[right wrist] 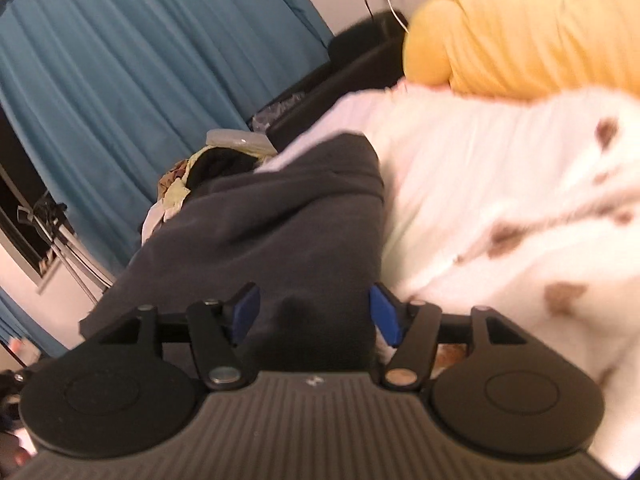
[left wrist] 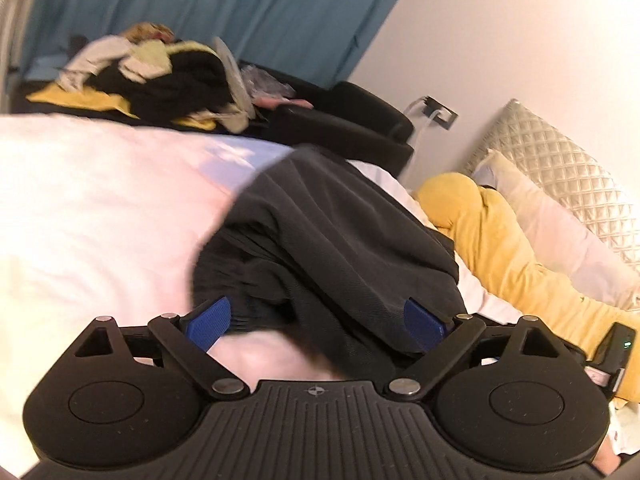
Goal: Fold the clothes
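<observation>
A dark grey garment (left wrist: 320,232) lies bunched on the white bed cover (left wrist: 100,208). In the left wrist view my left gripper (left wrist: 316,322) stands wide open over its near end, blue pads (left wrist: 208,320) well apart, with cloth lying loose between them. In the right wrist view the same garment (right wrist: 288,216) stretches away from my right gripper (right wrist: 316,312). This gripper is open too; a fold of the cloth sits between its blue pads (right wrist: 384,314), which do not press on it.
A long yellow pillow (left wrist: 500,240) and a quilted headboard (left wrist: 568,176) lie to the right. A pile of mixed clothes (left wrist: 160,76) covers a black chair before a teal curtain (left wrist: 240,8). A white blanket with brown spots (right wrist: 520,200) is right of the garment.
</observation>
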